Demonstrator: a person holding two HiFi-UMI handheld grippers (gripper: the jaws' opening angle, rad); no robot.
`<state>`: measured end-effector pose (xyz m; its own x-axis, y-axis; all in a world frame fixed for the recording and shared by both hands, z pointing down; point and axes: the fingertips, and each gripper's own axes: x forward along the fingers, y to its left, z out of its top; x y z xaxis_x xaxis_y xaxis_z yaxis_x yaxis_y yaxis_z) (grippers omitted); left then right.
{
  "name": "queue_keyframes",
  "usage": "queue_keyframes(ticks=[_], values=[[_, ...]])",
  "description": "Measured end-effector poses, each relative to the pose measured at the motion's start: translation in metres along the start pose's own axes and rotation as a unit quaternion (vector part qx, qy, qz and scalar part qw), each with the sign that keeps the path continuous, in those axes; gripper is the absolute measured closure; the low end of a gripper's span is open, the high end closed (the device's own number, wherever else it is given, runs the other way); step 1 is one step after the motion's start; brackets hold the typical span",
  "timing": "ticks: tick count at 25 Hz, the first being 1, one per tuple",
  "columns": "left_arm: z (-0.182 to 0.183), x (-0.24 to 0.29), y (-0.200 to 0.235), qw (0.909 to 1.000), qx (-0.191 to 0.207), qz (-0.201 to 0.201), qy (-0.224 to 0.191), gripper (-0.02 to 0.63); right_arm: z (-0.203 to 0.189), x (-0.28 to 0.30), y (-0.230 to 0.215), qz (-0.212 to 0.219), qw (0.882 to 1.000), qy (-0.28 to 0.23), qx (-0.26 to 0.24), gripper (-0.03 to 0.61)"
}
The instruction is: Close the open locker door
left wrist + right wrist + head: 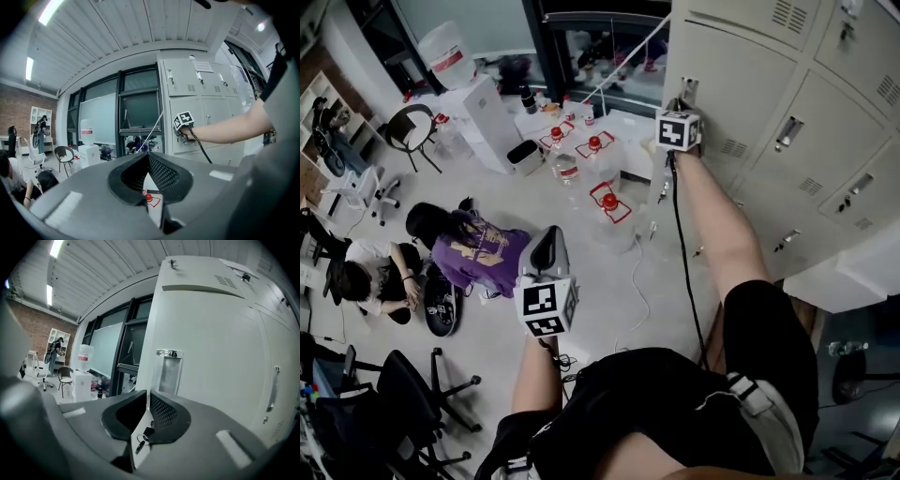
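Note:
The grey lockers (787, 84) fill the upper right of the head view. My right gripper (680, 101) reaches up to the left edge of one locker door (211, 357). Its jaws have just come nearly together, and the door's thin edge (140, 427) is pinched between them. A bunch of keys (143, 439) hangs from the lock just below the jaws, under the shiny recessed handle (169, 373). My left gripper (546, 246) hangs low over the floor, far from the lockers, shut with nothing in it (149, 154). It sees the right gripper's marker cube (183, 120) at the lockers (206, 112).
Two people (473, 246) sit on the floor at the left beside office chairs (412, 394). Water bottles with red caps (605, 192) stand on the floor near the lockers, and a white water dispenser (483, 117) stands behind them. A cable (684, 262) trails from the right gripper.

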<state>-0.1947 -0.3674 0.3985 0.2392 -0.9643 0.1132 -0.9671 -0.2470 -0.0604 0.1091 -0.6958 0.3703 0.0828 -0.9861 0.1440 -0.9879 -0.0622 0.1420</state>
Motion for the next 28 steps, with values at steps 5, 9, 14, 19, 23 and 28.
queue_keyframes(ticks=[5,9,14,19,23,28], values=[[-0.005,-0.008,0.012,0.9998,0.004,0.018,0.008,0.614,-0.001,0.018,-0.009,-0.007,1.000,0.006,0.011,0.545],[-0.008,-0.014,0.017,0.9996,0.004,0.026,0.009,0.614,0.001,0.026,-0.008,-0.002,1.000,-0.007,0.014,0.546],[-0.007,-0.012,0.013,0.9997,0.003,0.023,0.006,0.614,0.013,0.007,-0.007,0.013,0.999,-0.050,0.011,0.548],[0.001,-0.008,0.004,0.9999,-0.006,0.011,-0.008,0.614,0.052,-0.077,0.015,0.076,0.987,-0.141,0.023,0.568],[0.011,0.000,-0.016,0.9997,-0.010,-0.007,-0.021,0.614,0.066,-0.166,0.021,0.122,0.972,-0.196,0.034,0.569],[0.026,0.004,-0.047,0.9987,-0.009,-0.032,-0.039,0.614,0.039,-0.258,0.025,0.153,0.965,-0.211,0.037,0.569]])
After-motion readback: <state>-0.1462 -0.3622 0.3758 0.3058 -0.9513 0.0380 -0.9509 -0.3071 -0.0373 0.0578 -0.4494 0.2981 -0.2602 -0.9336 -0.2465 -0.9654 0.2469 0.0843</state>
